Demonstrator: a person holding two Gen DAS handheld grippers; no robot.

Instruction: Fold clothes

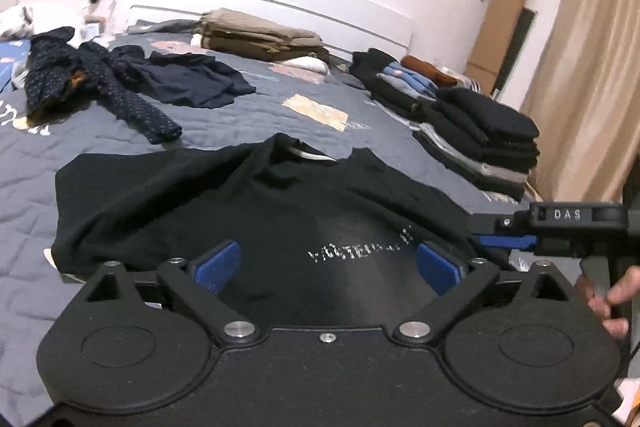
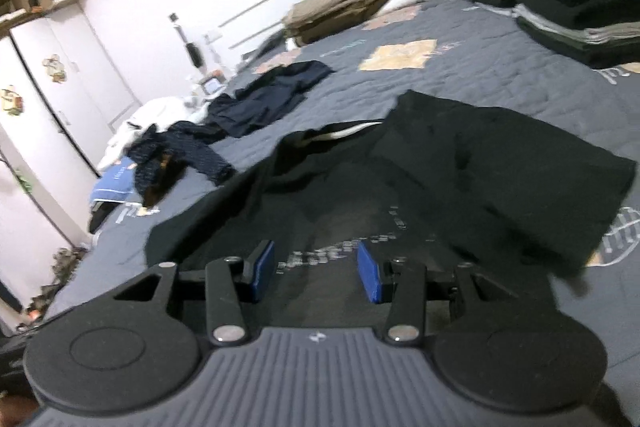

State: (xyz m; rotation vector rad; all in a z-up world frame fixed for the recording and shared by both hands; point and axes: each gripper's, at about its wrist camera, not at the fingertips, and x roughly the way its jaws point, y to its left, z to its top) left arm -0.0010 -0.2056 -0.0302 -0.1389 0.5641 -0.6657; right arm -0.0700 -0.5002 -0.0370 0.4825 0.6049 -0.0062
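White wardrobe (image 2: pixel 44 99), beige curtain (image 1: pixel 580 59), cardboard roll (image 1: pixel 500 23) against wall.

"DAS" on right claw (image 1: pixel 496 241)

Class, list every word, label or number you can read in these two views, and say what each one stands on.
"DAS": on the right hand-held gripper.
White print on the black T-shirt: too blurred to read.
Lettering on the bedspread: too small and cut off to read.

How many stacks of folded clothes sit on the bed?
3: a tan stack by the headboard, a mixed dark-and-blue stack on the right, a black-and-grey stack nearer. More may be hidden.
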